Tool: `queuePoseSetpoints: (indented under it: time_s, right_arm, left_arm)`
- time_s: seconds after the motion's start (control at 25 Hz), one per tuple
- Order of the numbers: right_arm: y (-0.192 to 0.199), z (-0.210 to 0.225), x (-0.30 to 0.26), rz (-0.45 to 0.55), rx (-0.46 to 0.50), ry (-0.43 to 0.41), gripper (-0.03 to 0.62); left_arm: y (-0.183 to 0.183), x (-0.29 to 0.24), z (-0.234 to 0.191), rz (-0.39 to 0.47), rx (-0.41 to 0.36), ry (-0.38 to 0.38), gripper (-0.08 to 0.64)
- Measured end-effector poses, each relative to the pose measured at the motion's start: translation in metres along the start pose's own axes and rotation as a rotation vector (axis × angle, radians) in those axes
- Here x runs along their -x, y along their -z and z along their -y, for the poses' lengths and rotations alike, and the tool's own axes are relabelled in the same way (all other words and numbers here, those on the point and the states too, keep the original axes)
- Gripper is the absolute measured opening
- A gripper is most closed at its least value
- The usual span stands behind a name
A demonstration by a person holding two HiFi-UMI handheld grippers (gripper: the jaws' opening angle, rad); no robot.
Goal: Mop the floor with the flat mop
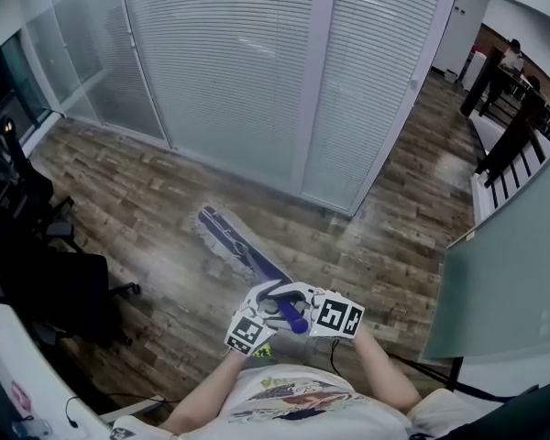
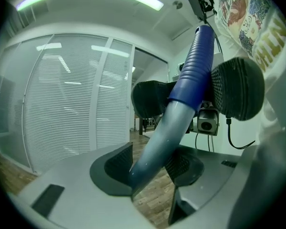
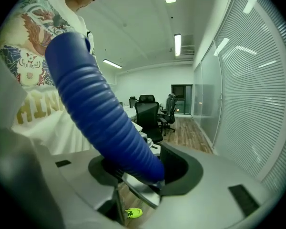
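Now left gripper (image 2: 151, 165) and right gripper (image 3: 139, 170) both clench the handle (image 2: 174, 123) of the flat mop (image 1: 227, 236)

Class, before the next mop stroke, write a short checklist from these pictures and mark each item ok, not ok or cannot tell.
1. Left tongs clamp the mop handle: ok.
2. Right tongs clamp its blue ribbed grip: ok.
3. Mop head lies on the floor: ok.
4. Office chair stands apart from the mop head: ok.
5. Room ahead: blinds partition stands close beyond the head: not ok for a long push.
6. Floor wet or dry: cannot tell.
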State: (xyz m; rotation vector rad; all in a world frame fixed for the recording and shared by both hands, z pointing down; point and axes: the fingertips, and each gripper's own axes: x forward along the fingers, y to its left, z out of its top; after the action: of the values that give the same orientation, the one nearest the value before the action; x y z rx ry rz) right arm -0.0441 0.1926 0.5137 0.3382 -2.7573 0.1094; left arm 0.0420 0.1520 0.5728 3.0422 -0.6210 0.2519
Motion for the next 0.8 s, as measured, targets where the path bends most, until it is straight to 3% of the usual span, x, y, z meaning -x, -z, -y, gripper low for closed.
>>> queuePoseSetpoints:
  time_s: [0.2,0.4,0.8]
  right_arm:
    - [-0.012,0.052,-0.034,0.040,-0.010,0.034,0.186]
    - [-0.003,0.086,-0.072,0.004,0.008,0.029,0.193]
    - [-0.017,0.203,-0.098,0.055,0.006,0.008,0.198]
  left_arm:
    - [0.006,-0.004,-0.061,-0.012,-0.017,0.024,0.193]
    - [0.029,-0.005,-0.107,-0.068,-0.026,0.050,0.192]
    - [0.020,-0.050,-0.221,-0.050,0.004,0.004,0.192]
